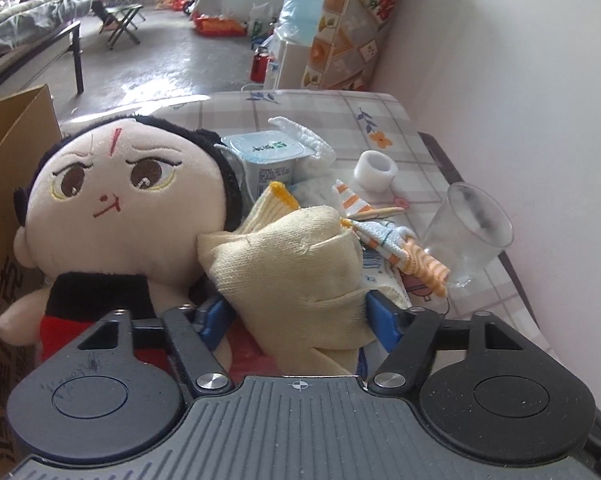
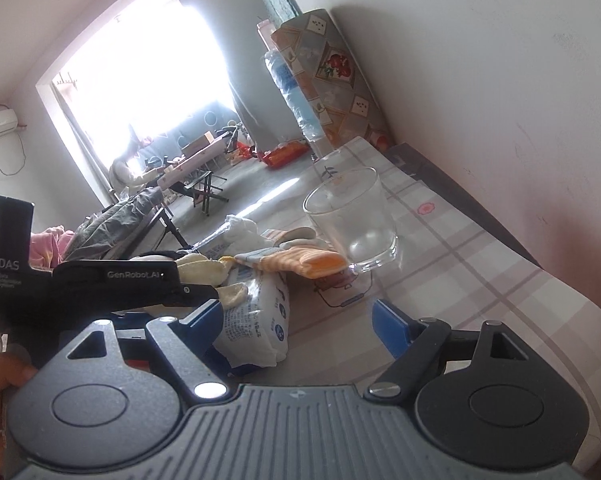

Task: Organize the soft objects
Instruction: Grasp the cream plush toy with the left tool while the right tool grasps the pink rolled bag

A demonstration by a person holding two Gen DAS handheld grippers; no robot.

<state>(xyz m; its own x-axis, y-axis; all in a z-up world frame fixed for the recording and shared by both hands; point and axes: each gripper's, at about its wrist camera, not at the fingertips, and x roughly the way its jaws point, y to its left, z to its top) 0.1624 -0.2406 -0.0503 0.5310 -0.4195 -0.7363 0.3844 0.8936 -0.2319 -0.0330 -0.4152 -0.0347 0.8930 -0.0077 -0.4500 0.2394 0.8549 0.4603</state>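
My left gripper [image 1: 298, 316] is shut on a cream knitted glove [image 1: 300, 264]; the bunched cloth fills the gap between both blue pads. Left of it lies a plush doll [image 1: 116, 184] with a big pale face, black hair and a red and black body. An orange-striped sock [image 1: 424, 268] and a white knitted piece [image 1: 308, 140] lie further back. My right gripper [image 2: 298, 326] stands open low over the tablecloth. A white tissue pack [image 2: 256, 320] rests against its left pad, and the striped sock [image 2: 300, 262] is ahead of it.
A clear glass [image 1: 468, 228] [image 2: 352, 220] stands by the sock, near the wall. A yogurt cup [image 1: 266, 156] and a white tape roll [image 1: 376, 170] sit on the checked table [image 1: 340, 108]. A cardboard box [image 1: 16, 168] stands behind the doll at left.
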